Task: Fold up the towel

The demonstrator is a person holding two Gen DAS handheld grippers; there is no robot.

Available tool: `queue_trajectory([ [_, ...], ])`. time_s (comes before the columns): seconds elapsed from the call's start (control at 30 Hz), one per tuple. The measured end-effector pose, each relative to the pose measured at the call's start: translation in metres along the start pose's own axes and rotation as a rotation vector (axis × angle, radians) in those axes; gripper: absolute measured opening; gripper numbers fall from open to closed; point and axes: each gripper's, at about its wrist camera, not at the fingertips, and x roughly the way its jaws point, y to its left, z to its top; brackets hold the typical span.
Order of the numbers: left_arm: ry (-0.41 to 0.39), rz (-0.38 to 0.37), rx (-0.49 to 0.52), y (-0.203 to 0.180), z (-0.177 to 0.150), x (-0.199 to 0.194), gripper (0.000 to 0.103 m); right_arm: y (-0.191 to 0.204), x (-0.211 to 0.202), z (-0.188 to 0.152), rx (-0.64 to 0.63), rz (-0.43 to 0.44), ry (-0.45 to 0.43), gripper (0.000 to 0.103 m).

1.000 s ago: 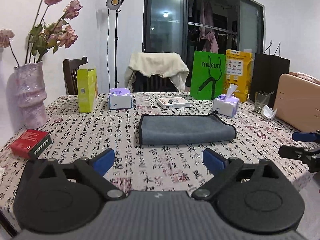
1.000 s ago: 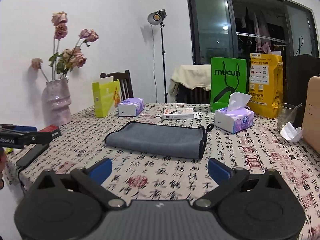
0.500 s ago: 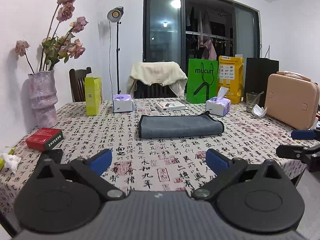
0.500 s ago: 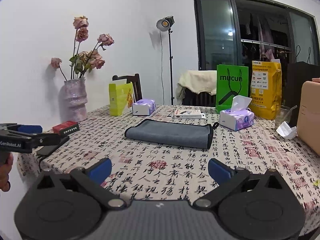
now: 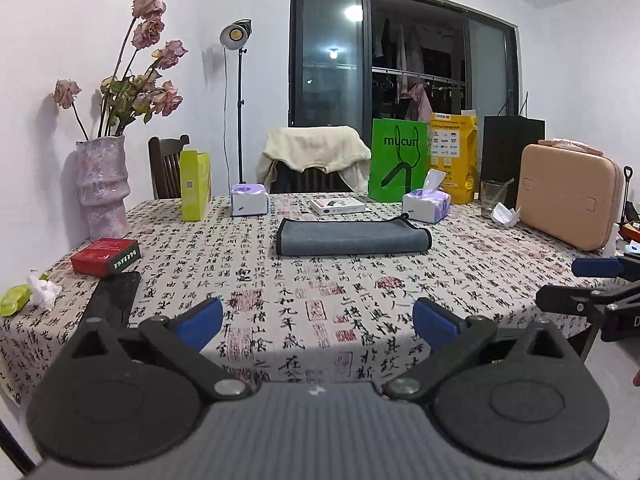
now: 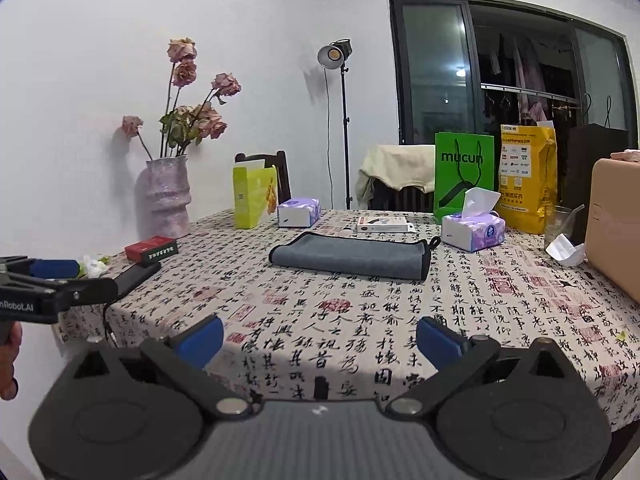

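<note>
A grey towel [image 5: 354, 237] with black trim lies folded flat on the patterned tablecloth, mid-table; it also shows in the right wrist view [image 6: 350, 255]. My left gripper [image 5: 318, 320] is open and empty, held off the table's near edge, well back from the towel. My right gripper [image 6: 320, 338] is open and empty, also back at the near edge. The right gripper shows at the right of the left wrist view [image 5: 592, 284]. The left gripper shows at the left of the right wrist view [image 6: 52, 280].
Around the towel stand a vase of dried roses [image 5: 102, 192], a red box [image 5: 106, 256], a black phone [image 5: 114, 300], a yellow-green box [image 5: 195, 185], two tissue boxes [image 5: 426, 204], a flat white box [image 5: 338, 205], a glass [image 5: 491, 198], a pink case [image 5: 568, 196] and shopping bags [image 5: 396, 160].
Both grippers have pulled back and away from the table, so the towel looks smaller and farther. The towel has not moved. Both stay open.
</note>
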Motion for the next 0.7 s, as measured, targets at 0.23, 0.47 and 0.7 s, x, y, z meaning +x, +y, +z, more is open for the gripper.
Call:
queue_trajectory([
  [0.23, 0.004, 0.025, 0.008, -0.009, -0.009, -0.009, 0.103, 0.008, -0.015, -0.004, -0.018, -0.005, -0.034, 0.103],
  [0.47, 0.007, 0.027, 0.0, -0.012, -0.018, -0.018, 0.103, 0.02, -0.026, -0.016, -0.037, 0.005, -0.064, 0.103],
  [0.7, -0.014, 0.036, -0.002, -0.012, -0.024, -0.03, 0.103, 0.028, -0.036, -0.028, -0.007, -0.015, -0.12, 0.103],
])
